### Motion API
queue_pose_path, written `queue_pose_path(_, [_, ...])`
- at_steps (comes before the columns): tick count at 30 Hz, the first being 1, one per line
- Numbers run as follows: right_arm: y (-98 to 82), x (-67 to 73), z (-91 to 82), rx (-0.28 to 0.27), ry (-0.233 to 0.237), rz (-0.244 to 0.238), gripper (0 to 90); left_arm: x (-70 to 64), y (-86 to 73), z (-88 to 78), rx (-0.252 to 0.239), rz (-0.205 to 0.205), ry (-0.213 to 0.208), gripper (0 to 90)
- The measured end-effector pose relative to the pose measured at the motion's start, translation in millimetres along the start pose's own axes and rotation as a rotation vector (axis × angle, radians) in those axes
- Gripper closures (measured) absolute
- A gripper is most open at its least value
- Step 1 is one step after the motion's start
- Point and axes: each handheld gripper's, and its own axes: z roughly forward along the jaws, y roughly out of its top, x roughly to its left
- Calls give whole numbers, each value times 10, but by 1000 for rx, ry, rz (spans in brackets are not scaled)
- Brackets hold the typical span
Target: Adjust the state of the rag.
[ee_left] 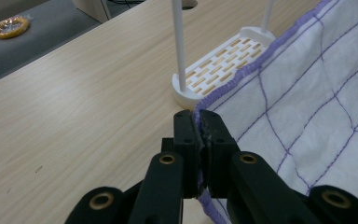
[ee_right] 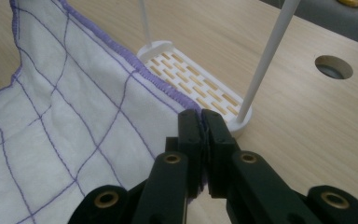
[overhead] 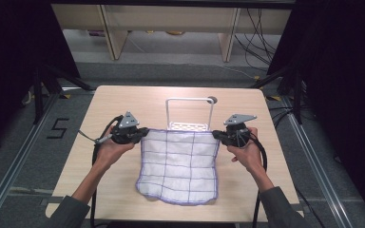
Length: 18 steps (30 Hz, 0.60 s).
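A white cloth (overhead: 180, 164) with purple grid lines and a purple hem hangs stretched between my two grippers, its lower edge resting on the table. My left gripper (overhead: 145, 132) is shut on the cloth's upper left corner; in the left gripper view the hem (ee_left: 242, 70) runs out from between the closed jaws of that gripper (ee_left: 200, 116). My right gripper (overhead: 216, 135) is shut on the upper right corner, and the right gripper view shows the cloth (ee_right: 70, 126) leaving the pinched jaws of that gripper (ee_right: 201, 114). Just behind the cloth stands a white rack (overhead: 190, 111) with a slotted base (ee_left: 219, 63) (ee_right: 191, 79) and a thin hoop rail.
The wooden table (overhead: 123, 99) has a round cable hole (overhead: 212, 99) (ee_right: 334, 66) at the back, right of the rack. Dark frame legs stand at both sides of the table, and cables lie on the floor behind. A yellow ring (ee_left: 10, 26) lies on the floor.
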Motion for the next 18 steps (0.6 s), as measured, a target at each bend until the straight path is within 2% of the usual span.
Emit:
queue_pose_path(1, [7, 7, -2, -9, 0, 4, 874, -11, 0, -6, -7, -8, -1, 855])
queue_pose_path(2, [15, 2, -13, -23, -4, -18, 873, -27, 6, -21, -2, 5, -4, 855])
queue_pose_path(4, [21, 22, -29, -24, 2, -4, 874, -42, 7, -32, -1, 17, -11, 855])
queue_pose_path(7, [28, 54, -68, -36, 3, -20, 874, -54, 0, -67, -7, 31, -13, 854])
queue_pose_path(8, [33, 61, -84, -40, 11, -40, 874, -54, -4, -87, -14, 27, -16, 854])
queue_pose_path(10, [40, 103, -153, -50, 13, -30, 874, -65, -9, -157, -33, 31, -16, 855])
queue_pose_path(12, [46, 104, -214, -55, 13, -48, 873, -98, -20, -218, -60, 29, -21, 854])
queue_pose_path(13, [40, 133, -286, -65, 26, -55, 874, -136, -46, -286, -68, 61, -31, 853])
queue_pose_path(14, [34, 151, -311, -58, 36, -54, 873, -136, -46, -286, -68, 61, -31, 853])
queue_pose_path(15, [34, 151, -311, -58, 36, -54, 873, -161, -62, -308, -74, 78, -30, 853])
queue_pose_path(17, [-13, 211, -362, -66, 38, -86, 873, -241, -123, -353, -68, 97, -32, 852])
queue_pose_path(18, [-42, 252, -381, -54, 50, -81, 873, -261, -147, -378, -51, 122, -43, 852])
